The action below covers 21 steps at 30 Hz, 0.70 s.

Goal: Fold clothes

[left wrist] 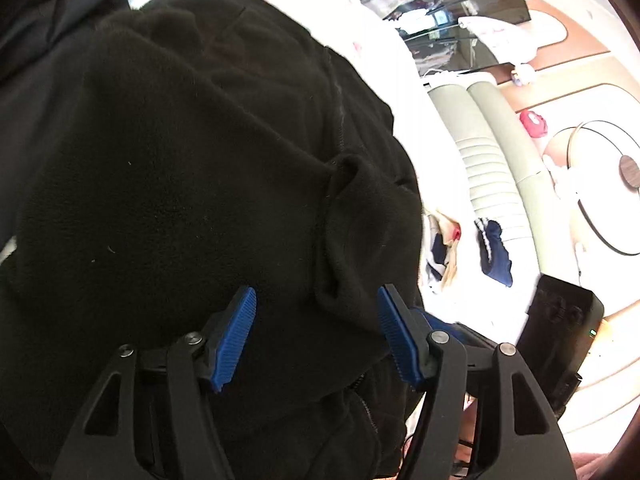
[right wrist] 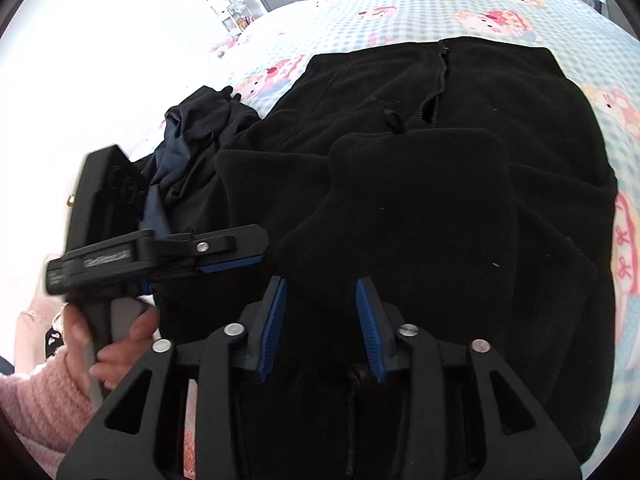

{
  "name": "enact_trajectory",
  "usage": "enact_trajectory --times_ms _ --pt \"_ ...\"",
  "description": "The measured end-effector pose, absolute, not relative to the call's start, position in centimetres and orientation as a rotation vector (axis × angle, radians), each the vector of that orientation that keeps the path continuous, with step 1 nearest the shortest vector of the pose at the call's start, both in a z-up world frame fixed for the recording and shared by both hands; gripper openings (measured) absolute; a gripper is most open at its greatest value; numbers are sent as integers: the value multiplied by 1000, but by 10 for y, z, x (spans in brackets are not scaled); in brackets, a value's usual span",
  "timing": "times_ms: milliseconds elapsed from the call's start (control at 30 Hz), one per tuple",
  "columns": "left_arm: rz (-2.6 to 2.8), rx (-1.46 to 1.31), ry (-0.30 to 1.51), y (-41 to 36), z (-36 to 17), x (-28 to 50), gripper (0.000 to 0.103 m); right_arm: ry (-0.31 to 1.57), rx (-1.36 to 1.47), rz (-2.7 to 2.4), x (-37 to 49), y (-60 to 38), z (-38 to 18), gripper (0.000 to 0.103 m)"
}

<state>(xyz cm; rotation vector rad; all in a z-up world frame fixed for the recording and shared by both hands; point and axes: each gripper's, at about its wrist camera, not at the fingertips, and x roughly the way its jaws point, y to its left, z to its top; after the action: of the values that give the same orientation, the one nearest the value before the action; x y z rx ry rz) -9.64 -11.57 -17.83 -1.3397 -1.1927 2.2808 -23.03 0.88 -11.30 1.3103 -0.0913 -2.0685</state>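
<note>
A black fleece jacket (right wrist: 460,208) lies spread on the bed, zipper (right wrist: 440,64) running away from me and one sleeve (right wrist: 416,184) folded across its middle. My right gripper (right wrist: 320,284) hovers open over the near end of that sleeve, blue pads clear of the cloth. In the left wrist view the same jacket (left wrist: 180,168) fills most of the picture. My left gripper (left wrist: 316,300) is open just over a bunched fold of fleece. From the right wrist view the left gripper (right wrist: 228,256) shows at the jacket's left edge, held by a hand (right wrist: 120,340) in a pink sleeve.
A crumpled dark navy garment (right wrist: 192,136) lies left of the jacket on the checked cartoon-print bedsheet (right wrist: 400,12). Beyond the bed are a pale green sofa (left wrist: 492,152), a navy striped garment (left wrist: 494,248) and a round table (left wrist: 608,184). White shelves (right wrist: 228,4) stand far left.
</note>
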Motion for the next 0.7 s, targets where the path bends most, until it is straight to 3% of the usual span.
enact_trajectory --times_ms 167,233,267,500,700 --pt "2258 -1326 -1180 -95 -182 -115 64 -230 1329 -2182 -244 40 -118 48" --pt "2336 -1319 -1093 -83 -172 -121 23 -266 1384 -2236 -249 59 -124 49" --pt "2383 -1314 -1043 -77 -166 -123 12 -285 1399 -2238 -248 65 -125 50" --pt "2667 -1134 -922 -96 -109 -79 10 -216 1355 -2236 -240 65 -117 50" --pt "2748 -1315 -935 -141 -127 -34 10 -141 1363 -2182 -241 38 -118 50"
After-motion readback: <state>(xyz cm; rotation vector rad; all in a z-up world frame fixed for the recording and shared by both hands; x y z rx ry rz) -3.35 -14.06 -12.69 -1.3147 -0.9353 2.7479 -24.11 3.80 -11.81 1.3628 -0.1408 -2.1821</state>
